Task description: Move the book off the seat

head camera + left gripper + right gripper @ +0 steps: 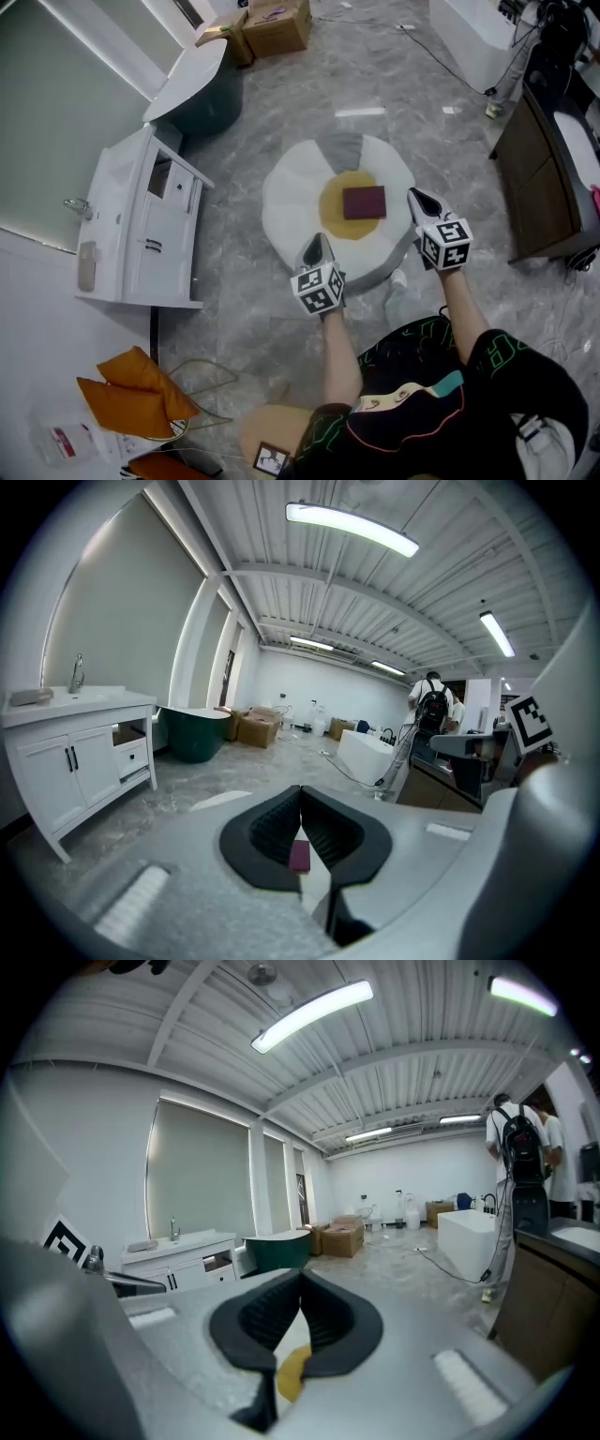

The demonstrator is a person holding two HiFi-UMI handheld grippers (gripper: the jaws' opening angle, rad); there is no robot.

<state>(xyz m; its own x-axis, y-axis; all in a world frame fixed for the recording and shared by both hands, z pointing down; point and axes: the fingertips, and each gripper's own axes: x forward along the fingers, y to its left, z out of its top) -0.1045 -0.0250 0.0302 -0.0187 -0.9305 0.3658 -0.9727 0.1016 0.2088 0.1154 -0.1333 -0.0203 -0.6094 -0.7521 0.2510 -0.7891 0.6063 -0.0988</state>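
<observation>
Head view, looking steeply down: maroon book (364,202) lying flat on the yellow centre of a round white seat (286,197), which stands on a grey marbled floor (281,94). The left tool (320,246) hovers over the seat's near edge and the right tool (418,201) is just beside the book's right side; neither touches it. Only this view shows the orange cushions (127,394) and the dark wooden cabinet (539,178). Left gripper view, level with the room: the left tool (301,808) has its black pads pressed together with nothing between them; a sliver of the book (299,855) shows beyond, below the tips. A white vanity (75,752), a dark green tub (192,733), cardboard boxes (255,727) and a person with a backpack (431,700) stand under a ribbed ceiling with strip lights (352,527). Right gripper view: the right tool (301,1283) is likewise closed and empty, with only the yellow of the seat (291,1368) beneath its tips; the book is not seen here. A white bathtub (466,1232) appears at right.
</observation>
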